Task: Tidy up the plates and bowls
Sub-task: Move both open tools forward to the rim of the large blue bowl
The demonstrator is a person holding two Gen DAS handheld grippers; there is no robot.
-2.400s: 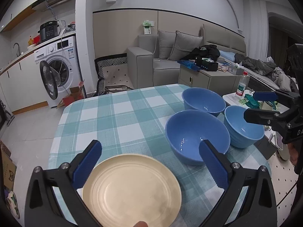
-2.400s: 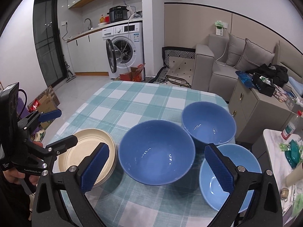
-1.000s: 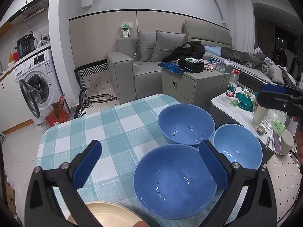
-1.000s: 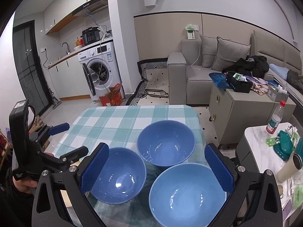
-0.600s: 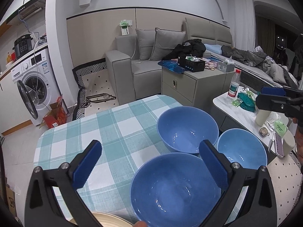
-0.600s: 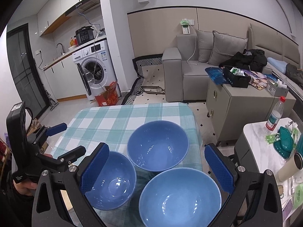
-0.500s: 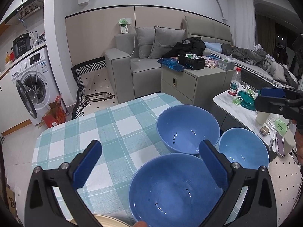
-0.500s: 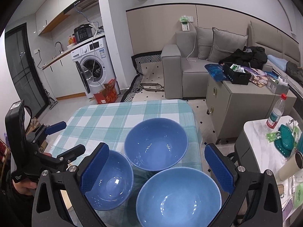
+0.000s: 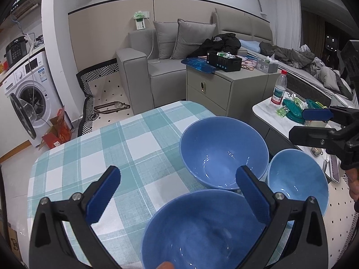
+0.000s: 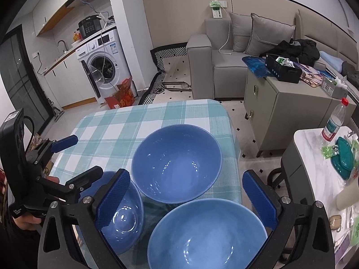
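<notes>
Three blue bowls sit clustered at the right end of the tabletop [image 9: 139, 148], near its right edge, rims close enough to look touching, which suits a plan to nest them into one stack. The far bowl [image 10: 176, 165] stands nearest the far right corner. The left bowl [image 9: 202, 228] lies directly under the left gripper [image 9: 177, 196]. The right bowl [image 10: 207, 233] lies under the right gripper [image 10: 187, 198], by the near right edge, and looks a little paler than the other two.

Both sets of jaws are spread wide and hold nothing. Each gripper hangs above its own bowl with the jaws straddling it, a pose that fits lining up for a rim grasp rather than carrying. Judging from this, the step in hand is choosing which bowl to lift into another. The far bowl seems the widest, so it would serve best as the bottom of the stack.

No plate shows fully in either view, so where the plates stand cannot be told. The checked cloth covering the tabletop could slide or bunch if a bowl is dragged, so lifting clear looks safer.
</notes>
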